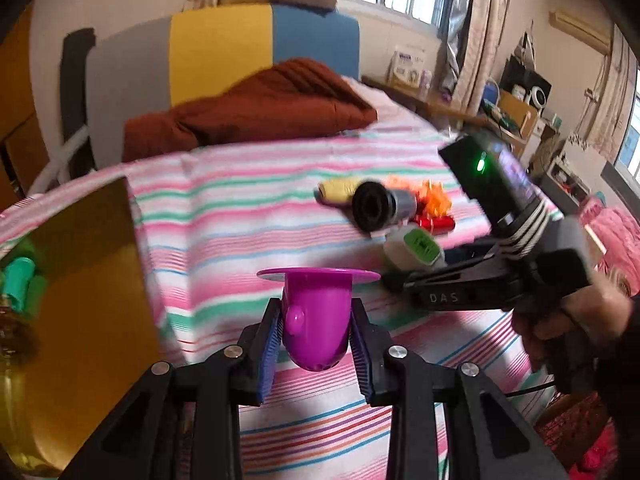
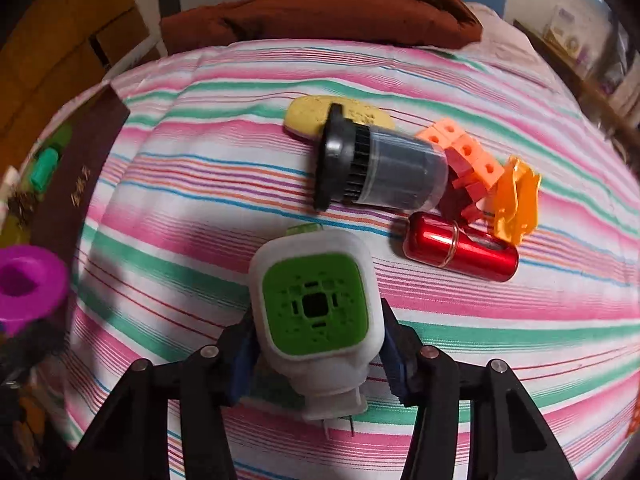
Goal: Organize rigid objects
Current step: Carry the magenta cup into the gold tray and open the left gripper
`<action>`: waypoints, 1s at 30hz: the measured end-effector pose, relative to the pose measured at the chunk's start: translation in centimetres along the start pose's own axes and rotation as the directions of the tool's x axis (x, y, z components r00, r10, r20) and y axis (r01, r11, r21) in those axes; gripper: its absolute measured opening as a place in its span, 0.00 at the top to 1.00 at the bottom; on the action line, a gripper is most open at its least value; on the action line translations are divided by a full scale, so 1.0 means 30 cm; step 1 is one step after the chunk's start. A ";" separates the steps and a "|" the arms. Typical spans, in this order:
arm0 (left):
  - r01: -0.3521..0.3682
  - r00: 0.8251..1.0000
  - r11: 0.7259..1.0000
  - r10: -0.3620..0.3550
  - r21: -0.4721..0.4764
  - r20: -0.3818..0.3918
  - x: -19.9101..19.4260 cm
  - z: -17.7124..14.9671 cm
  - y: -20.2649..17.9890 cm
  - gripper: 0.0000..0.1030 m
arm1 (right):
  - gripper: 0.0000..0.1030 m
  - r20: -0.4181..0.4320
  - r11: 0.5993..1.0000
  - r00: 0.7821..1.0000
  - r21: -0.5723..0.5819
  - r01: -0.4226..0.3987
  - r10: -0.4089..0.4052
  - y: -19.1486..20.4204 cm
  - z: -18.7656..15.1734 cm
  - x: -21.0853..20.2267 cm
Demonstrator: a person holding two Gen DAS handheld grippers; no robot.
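Note:
My left gripper [image 1: 316, 332] is shut on a magenta plastic cup [image 1: 316, 312] with a wide flat rim, held above the striped bedsheet. My right gripper [image 2: 316, 356] is shut on a white box with a green perforated face [image 2: 316, 308], also seen in the left wrist view [image 1: 416, 246]. On the bed lie a black-and-grey cylinder [image 2: 380, 168], a yellow sponge-like piece [image 2: 312, 116], orange and red blocks [image 2: 464, 160], an orange plastic piece [image 2: 516, 200] and a red metal canister [image 2: 460, 248]. The magenta cup shows at the right view's left edge [image 2: 28, 284].
A brown box [image 1: 88, 300] stands at the left with teal items [image 1: 18, 280] inside. A folded rust-brown blanket [image 1: 256, 108] lies at the bed's far end. The striped sheet [image 2: 180, 200] covers the bed. Shelves with clutter stand at the right.

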State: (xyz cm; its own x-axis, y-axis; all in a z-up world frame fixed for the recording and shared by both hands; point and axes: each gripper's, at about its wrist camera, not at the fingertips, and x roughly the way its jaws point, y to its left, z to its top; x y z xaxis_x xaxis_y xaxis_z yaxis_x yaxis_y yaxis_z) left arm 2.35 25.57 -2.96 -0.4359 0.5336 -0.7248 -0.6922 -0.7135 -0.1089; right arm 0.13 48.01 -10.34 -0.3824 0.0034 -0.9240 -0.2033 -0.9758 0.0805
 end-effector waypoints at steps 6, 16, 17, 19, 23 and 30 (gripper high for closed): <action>-0.060 0.996 0.998 0.062 -0.029 0.068 -0.119 0.033 0.055 0.69 | 0.48 0.018 1.000 1.000 -0.021 0.015 -0.015 0.010 -0.011 -0.008; -0.189 0.977 0.974 0.200 -0.125 0.081 -0.224 0.058 0.238 0.69 | 0.48 0.032 0.998 0.999 -0.046 0.040 -0.039 0.042 -0.014 0.004; -0.202 0.974 0.970 0.214 -0.135 0.079 -0.231 0.058 0.259 0.69 | 0.48 0.035 0.998 0.999 -0.049 0.043 -0.042 0.047 -0.020 0.001; -0.223 0.969 0.963 0.236 -0.151 0.076 -0.247 0.057 0.298 0.69 | 0.49 0.044 0.997 0.998 -0.064 0.054 -0.051 0.053 -0.022 0.002; -0.262 0.958 0.947 0.278 -0.185 0.067 -0.272 0.033 0.384 0.69 | 0.49 0.055 0.995 0.997 -0.077 0.061 -0.057 0.061 -0.027 0.000; -0.302 0.948 0.905 0.318 -0.300 0.005 -0.315 -0.102 0.582 0.69 | 0.50 0.066 0.991 0.995 -0.104 0.083 -0.077 0.071 -0.024 0.004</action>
State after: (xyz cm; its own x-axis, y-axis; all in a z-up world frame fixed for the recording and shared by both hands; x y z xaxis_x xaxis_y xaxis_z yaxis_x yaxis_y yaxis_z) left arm -3.87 6.68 -0.09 -0.6359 0.2815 -0.7186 -0.3220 -0.9430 -0.0844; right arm 0.29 45.77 -10.53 -0.4240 0.0927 -0.9009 -0.1397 -0.9895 -0.0361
